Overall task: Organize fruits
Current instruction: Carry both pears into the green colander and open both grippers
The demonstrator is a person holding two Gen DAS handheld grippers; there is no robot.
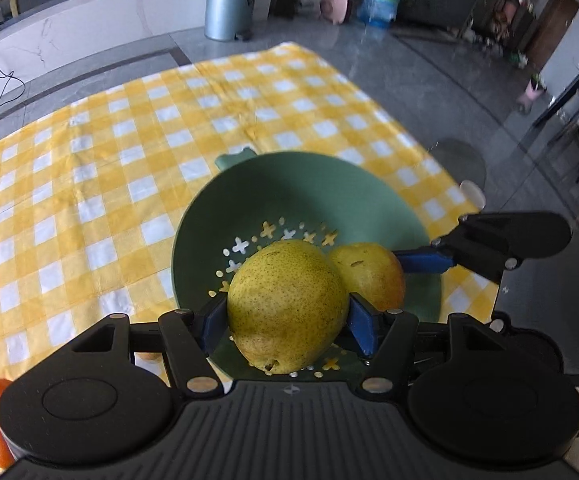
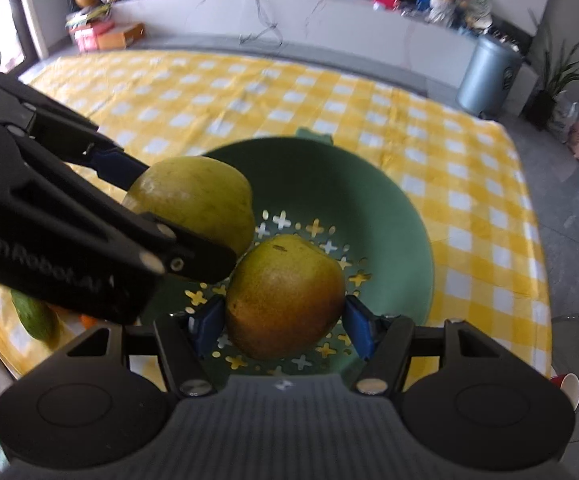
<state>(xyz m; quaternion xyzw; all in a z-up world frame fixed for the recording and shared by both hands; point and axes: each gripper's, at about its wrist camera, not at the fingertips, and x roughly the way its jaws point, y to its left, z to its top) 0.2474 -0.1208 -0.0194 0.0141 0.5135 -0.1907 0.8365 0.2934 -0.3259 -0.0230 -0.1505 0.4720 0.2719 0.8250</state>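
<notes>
The left gripper (image 1: 287,316) is pointing steeply downward, its 2 blue pads pressing on either side of a pear (image 1: 285,306). The right gripper (image 2: 285,320) is angling down close beside it, clamping a second pear (image 2: 283,296) between its pads.

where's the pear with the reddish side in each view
Left wrist view: the reddish pear sits right of centre, behind the yellow-green pear, held by the right gripper.
Right wrist view: it is at lower centre, between that gripper's own blue fingers.
Shared landmark: the green colander.
</notes>
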